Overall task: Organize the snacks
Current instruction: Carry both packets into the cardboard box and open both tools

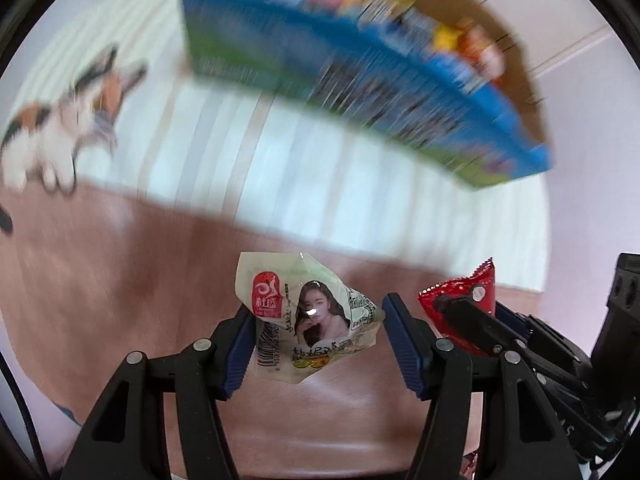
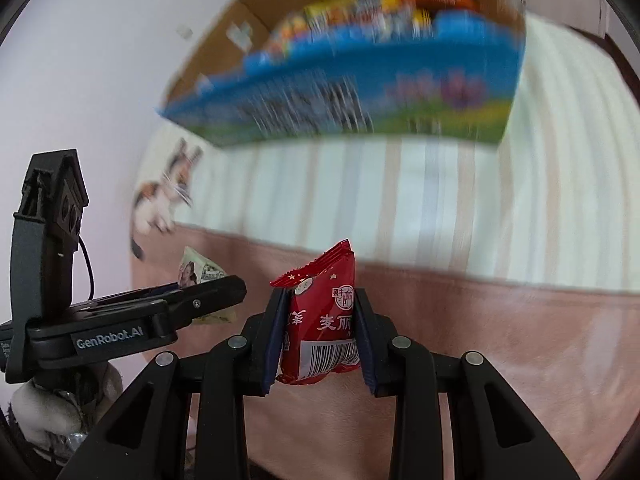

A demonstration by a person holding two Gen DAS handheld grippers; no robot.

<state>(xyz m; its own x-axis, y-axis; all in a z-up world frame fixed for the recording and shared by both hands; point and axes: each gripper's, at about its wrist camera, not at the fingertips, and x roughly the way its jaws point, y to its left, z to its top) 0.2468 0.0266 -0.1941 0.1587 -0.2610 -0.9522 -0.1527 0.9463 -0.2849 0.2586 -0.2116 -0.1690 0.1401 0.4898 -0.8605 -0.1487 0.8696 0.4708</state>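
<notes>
My left gripper (image 1: 316, 340) pinches the pale crinkled snack packet (image 1: 308, 320), my right gripper (image 2: 320, 340) the red foil snack pouch (image 2: 324, 332); the blue cardboard box (image 2: 360, 92) lies ahead beyond both, on the striped cloth's (image 2: 400, 184) far edge.

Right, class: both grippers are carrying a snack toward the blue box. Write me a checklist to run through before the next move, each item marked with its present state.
1. Left gripper grips the pale packet: ok.
2. Right gripper clamps the red packet: ok.
3. Packets clear of the pink cloth: ok.
4. Grippers not touching each other: ok.
5. Free space in the blue box: cannot tell, blurred.
</notes>
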